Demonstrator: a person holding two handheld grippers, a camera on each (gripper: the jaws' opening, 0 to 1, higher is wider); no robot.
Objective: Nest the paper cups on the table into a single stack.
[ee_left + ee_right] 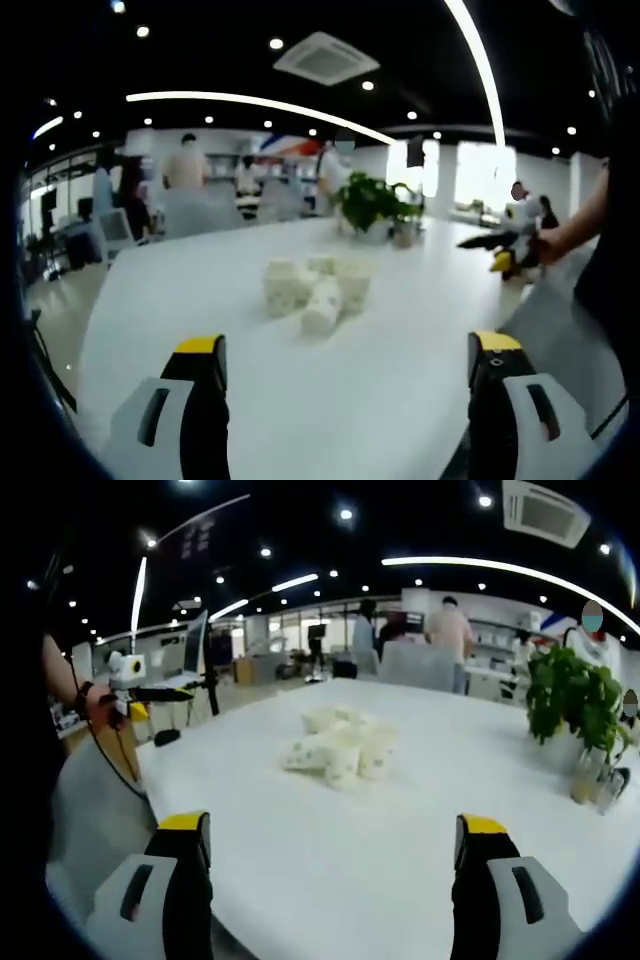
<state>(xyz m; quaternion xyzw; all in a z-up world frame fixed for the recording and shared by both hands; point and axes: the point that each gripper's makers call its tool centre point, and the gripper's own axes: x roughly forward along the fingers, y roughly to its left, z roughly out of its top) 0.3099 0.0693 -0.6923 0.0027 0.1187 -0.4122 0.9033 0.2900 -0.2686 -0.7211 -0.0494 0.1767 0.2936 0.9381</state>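
Several white patterned paper cups (315,285) cluster in the middle of a white table (250,400); some stand upright and one lies on its side (322,306) at the near edge of the group. My left gripper (347,343) is open and well short of them, with nothing between its jaws. In the right gripper view the same cups (340,745) sit ahead, one on its side (303,756). My right gripper (332,825) is open too, and holds nothing. Each gripper also appears in the other's view, held by a hand: the right gripper (505,250) and the left gripper (150,693).
A potted green plant (375,205) (575,705) stands on the table beyond the cups, with small glass items (595,780) beside it. People and chairs (200,210) are at the table's far end. The table edge (140,770) runs near the person's arm.
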